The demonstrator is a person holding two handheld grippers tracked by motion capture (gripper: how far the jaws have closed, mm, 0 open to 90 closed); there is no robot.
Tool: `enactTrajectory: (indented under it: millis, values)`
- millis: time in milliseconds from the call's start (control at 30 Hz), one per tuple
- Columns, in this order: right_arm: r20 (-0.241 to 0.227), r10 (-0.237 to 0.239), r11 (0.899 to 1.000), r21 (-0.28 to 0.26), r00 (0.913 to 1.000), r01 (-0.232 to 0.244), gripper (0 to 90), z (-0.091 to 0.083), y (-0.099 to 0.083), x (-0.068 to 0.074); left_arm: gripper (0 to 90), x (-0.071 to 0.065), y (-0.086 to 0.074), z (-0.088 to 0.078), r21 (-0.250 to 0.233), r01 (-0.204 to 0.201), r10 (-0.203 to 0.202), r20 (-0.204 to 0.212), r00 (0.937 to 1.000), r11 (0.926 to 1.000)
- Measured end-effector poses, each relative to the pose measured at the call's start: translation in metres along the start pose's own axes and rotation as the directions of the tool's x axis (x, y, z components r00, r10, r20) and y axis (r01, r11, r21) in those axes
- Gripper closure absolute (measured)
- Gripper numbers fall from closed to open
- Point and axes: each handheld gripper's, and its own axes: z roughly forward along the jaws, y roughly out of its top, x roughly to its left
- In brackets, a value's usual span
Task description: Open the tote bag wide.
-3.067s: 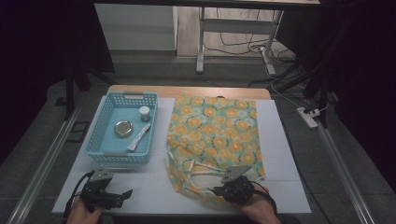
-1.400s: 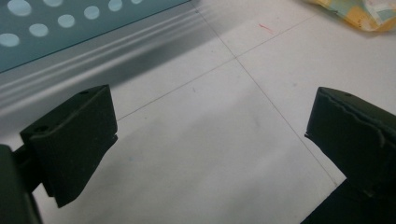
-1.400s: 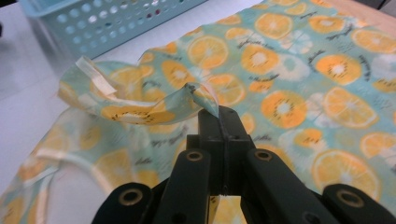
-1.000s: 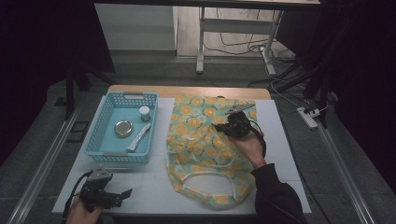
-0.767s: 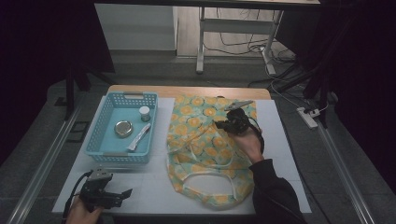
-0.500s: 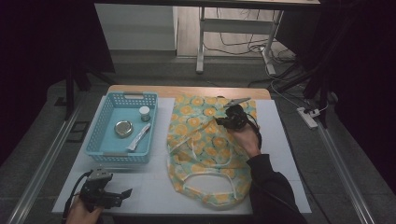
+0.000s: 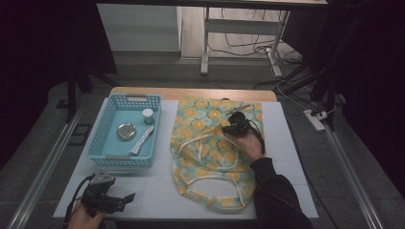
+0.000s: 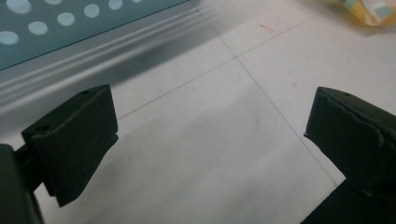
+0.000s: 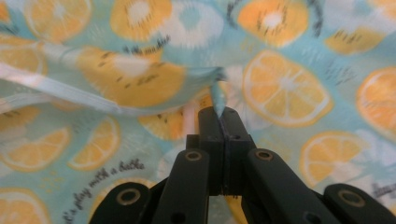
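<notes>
A pale blue cloth apron (image 7: 210, 157) printed with orange slices lies on the white table, its white straps looped across it. My right gripper (image 7: 230, 125) is over the apron's far right part, shut on a corner of the apron. In the right gripper view that pinched fold (image 9: 218, 95) stands up between the closed jaws of my right gripper (image 9: 223, 116), with the rest of the apron (image 9: 289, 88) spread below. My left gripper (image 7: 125, 198) rests near the table's front left edge, open. In the left gripper view its jaws (image 8: 205, 140) stand wide apart over bare table.
A blue plastic basket (image 7: 109, 148) stands at the left, holding a round metal tin (image 7: 126, 130), a small jar (image 7: 148, 114) and a white packet (image 7: 142, 140). The wooden table edge (image 7: 191, 93) lies at the back. Dark floor and a rail (image 7: 43, 171) flank the table.
My right gripper carried the pinched apron corner from the near edge up and across to the far right, folding the cloth over, and has been sinking toward it. The left gripper stayed put.
</notes>
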Motion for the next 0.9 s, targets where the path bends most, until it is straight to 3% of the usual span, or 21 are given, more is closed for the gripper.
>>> enactTrajectory:
  millis: [133,333,500,767,833,900]
  values:
    - [-0.009,0.009,1.000,-0.007,0.9999,-0.009,84.4,0.000,-0.001,-0.002,2.3,0.000,0.000,0.000,0.000,-0.001,0.001,0.000,1.0000,1.0000]
    - [0.007,0.020,0.996,-0.087,0.9998,-0.019,66.2,-0.020,0.004,-0.001,2.3,0.000,0.000,0.000,-0.002,-0.003,0.003,0.000,1.0000,1.0000]
    - [0.010,0.023,0.994,-0.103,0.9997,-0.022,52.0,-0.032,0.005,0.002,2.3,-0.001,0.000,0.000,-0.002,-0.004,0.004,-0.001,1.0000,1.0000]
    - [-0.016,0.000,0.995,-0.101,0.9999,-0.001,24.8,-0.049,0.000,0.019,2.3,-0.001,0.000,0.000,-0.003,-0.004,0.004,-0.001,1.0000,1.0000]
    - [-0.016,-0.002,0.994,-0.105,0.9999,0.000,22.0,-0.051,-0.001,0.021,2.3,-0.001,0.000,0.000,-0.003,-0.004,0.004,-0.001,1.0000,1.0000]
    - [-0.015,-0.010,0.993,-0.114,0.9998,0.008,12.1,-0.056,-0.004,0.028,2.3,-0.001,0.000,-0.001,-0.004,-0.003,0.003,-0.001,1.0000,1.0000]
